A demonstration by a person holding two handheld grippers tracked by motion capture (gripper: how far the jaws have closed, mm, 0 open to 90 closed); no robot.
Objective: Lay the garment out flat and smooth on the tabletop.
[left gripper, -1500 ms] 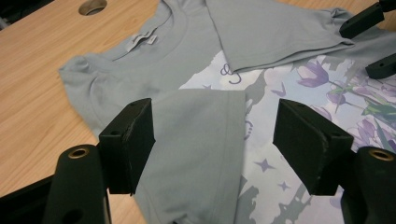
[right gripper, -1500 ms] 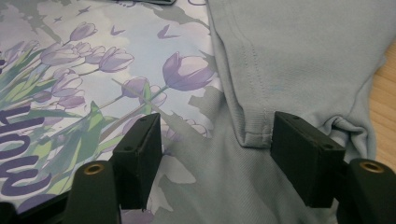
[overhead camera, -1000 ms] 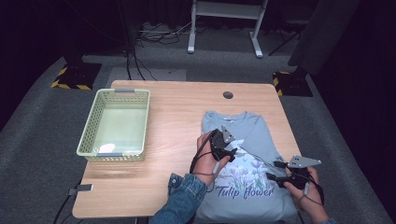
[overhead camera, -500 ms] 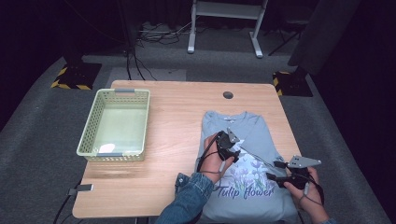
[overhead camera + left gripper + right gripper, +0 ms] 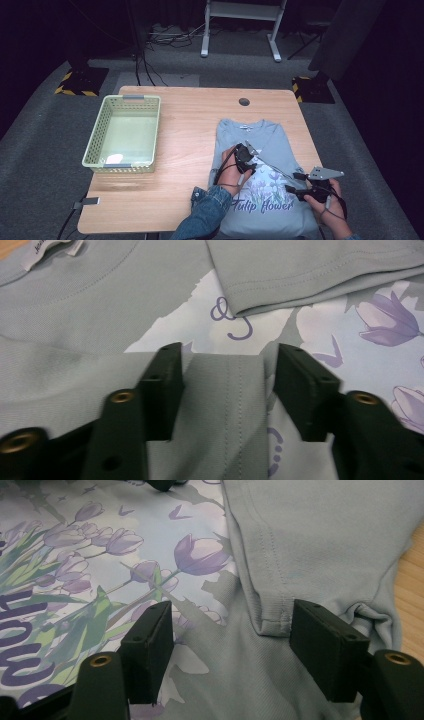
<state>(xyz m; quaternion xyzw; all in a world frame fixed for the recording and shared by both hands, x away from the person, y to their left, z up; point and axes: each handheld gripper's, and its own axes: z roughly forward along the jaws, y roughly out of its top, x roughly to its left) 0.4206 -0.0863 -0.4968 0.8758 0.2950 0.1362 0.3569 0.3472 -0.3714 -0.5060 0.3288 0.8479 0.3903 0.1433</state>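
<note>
While the shirt lies flat, work reads as folding, sleeves first.

Shirt: grey T-shirt (image 5: 264, 172) with tulip print, spread face up on the near right part of the wooden table (image 5: 190, 130), collar pointing away from the person.

Left gripper (image 5: 243, 161): down on the shirt's chest; jaws have just been closing around a folded-in strip of grey sleeve cloth (image 5: 227, 405). Strip sits between the pads; whether both pads already press it I cannot tell, a slight gap shows on one side.

Right gripper (image 5: 295, 190): low over the shirt's right side, jaws spread wide, gripping nothing; a sleeve hem (image 5: 272, 622) lies between and just beyond the pads.

Basket: pale green basket (image 5: 100, 137) stands well apart at table's left, nearly empty.

Done: both sleeves look folded inward over the print.

Left: judged early stage; body of shirt not yet folded, and likely the basket not yet reached.
</note>
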